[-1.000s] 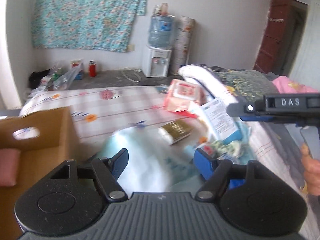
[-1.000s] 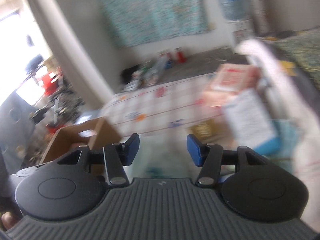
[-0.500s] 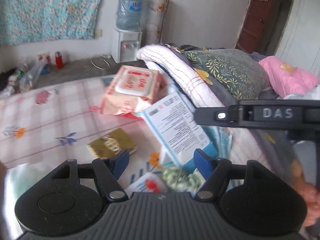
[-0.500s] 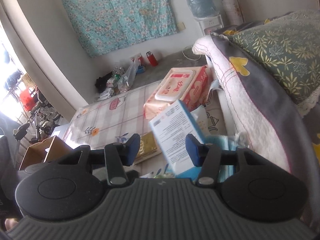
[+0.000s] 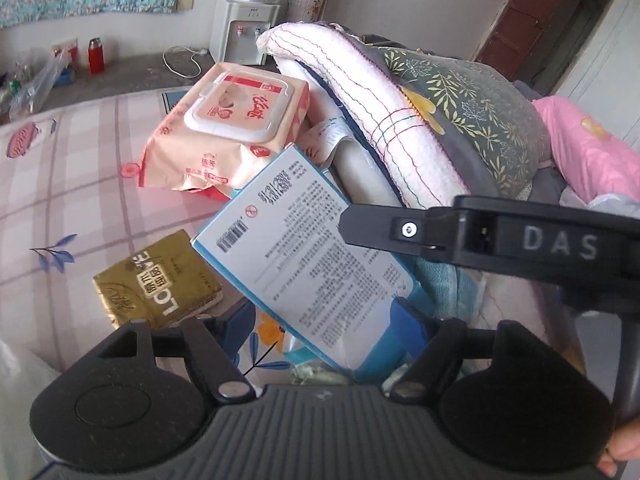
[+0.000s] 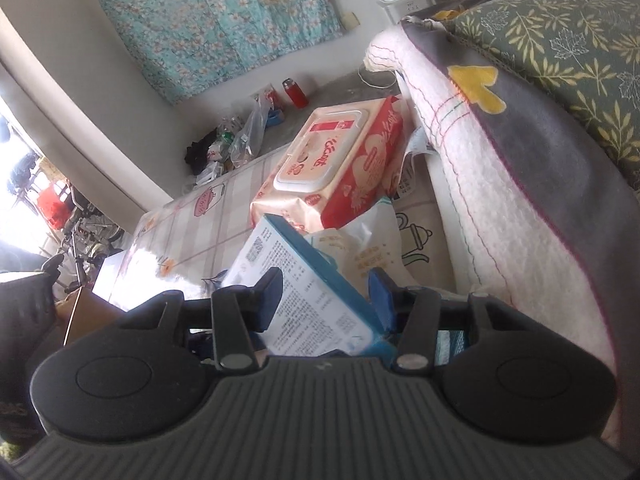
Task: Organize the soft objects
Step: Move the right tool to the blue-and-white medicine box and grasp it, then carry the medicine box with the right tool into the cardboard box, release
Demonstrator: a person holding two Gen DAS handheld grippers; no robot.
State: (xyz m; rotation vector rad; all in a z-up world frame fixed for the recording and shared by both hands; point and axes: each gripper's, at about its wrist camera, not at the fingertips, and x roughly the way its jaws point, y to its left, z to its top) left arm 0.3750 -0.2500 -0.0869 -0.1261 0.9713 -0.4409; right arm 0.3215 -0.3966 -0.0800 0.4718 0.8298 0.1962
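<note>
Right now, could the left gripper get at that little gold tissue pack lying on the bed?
Probably yes. The gold tissue pack lies flat on the checked sheet, uncovered, just ahead of the open left gripper. The tilted blue-and-white pack beside it leans near the right finger, so shifting leftward would help.

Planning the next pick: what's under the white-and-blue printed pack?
The printed pack leans over a blue-edged package and a crinkly white bag. Whatever lies below them is covered.

Each handheld gripper has a ribbed dark grey plastic body, two round black housings, silver pivot screws and blue fingertip pads (image 5: 404, 320). The right gripper (image 6: 328, 292) shows white "DAS" lettering on its black side.
</note>
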